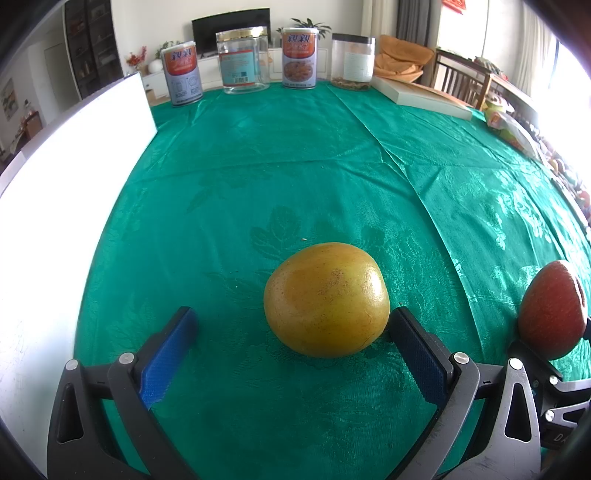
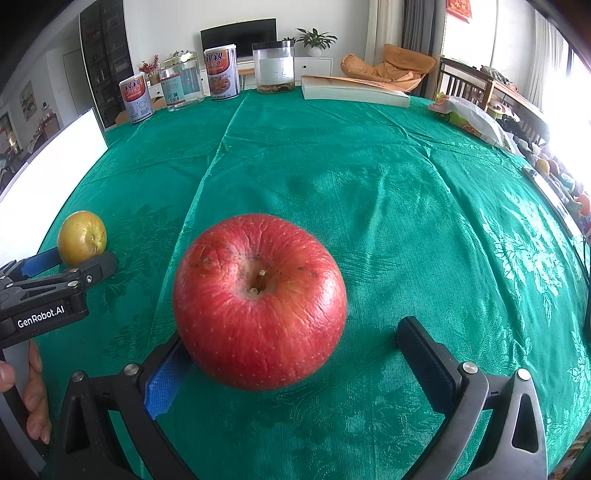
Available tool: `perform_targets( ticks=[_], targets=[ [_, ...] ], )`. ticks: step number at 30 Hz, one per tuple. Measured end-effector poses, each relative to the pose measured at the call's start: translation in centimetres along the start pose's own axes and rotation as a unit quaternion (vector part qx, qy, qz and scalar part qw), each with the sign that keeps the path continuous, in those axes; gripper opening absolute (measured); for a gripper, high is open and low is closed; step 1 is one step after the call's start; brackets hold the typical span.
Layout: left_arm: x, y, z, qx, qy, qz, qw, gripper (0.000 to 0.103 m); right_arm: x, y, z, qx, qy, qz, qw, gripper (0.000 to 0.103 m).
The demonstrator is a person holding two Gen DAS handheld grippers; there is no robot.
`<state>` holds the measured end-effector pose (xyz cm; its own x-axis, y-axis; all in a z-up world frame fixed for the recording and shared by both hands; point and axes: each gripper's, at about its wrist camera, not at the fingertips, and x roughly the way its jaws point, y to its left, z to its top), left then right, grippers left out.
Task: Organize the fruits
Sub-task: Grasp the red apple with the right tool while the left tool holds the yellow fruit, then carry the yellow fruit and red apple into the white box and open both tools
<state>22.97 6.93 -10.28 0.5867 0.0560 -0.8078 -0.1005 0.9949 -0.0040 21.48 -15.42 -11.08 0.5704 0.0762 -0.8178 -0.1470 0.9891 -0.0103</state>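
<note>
Both grippers gape wide: the left gripper (image 1: pixel 291 332) flanks an orange (image 1: pixel 327 299), the right gripper (image 2: pixel 291 354) an apple (image 2: pixel 258 301), neither gripped. An off-centre squeeze could roll either fruit across the slick tablecloth (image 2: pixel 406 206).

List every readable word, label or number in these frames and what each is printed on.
"GenRobot.AI": on the left gripper body.
"亲亲": large characters on the two cans; their smaller print is too blurred.
Jar labels: barcode visible, text unreadable.
Red wall hanging: characters too blurred to read.

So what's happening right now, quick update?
Left gripper open around yellow fruit. Right gripper open around red apple. Both fruits on green tablecloth; nothing blocking.
</note>
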Motion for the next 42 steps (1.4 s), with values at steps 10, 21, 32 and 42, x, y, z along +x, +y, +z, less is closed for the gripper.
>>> perform_targets(
  ticks=[10,21,32,42],
  targets=[
    [-1.0,2.7,0.3,0.004,0.043,-0.099,0.9941,0.102,-1.6,-1.6,-1.4,0.017,-0.026,0.088,0.996,0.103],
    [-0.9,-0.4,0.8,0.069,0.021,-0.056,0.9958,0.057,-1.4,-1.0,1.6,0.023,0.008,0.126,0.992,0.103],
    [-13.1,4.7,0.9,-0.050,0.002,-0.197,0.9792,0.054,-4.5,0.5,4.1,0.074,0.051,0.223,0.971,0.068],
    [-24.0,21.8,4.9,-0.146,-0.063,-0.123,0.9796,0.054,-13.5,19.1,12.8,-0.064,0.013,0.375,0.925,0.068]
  ],
)
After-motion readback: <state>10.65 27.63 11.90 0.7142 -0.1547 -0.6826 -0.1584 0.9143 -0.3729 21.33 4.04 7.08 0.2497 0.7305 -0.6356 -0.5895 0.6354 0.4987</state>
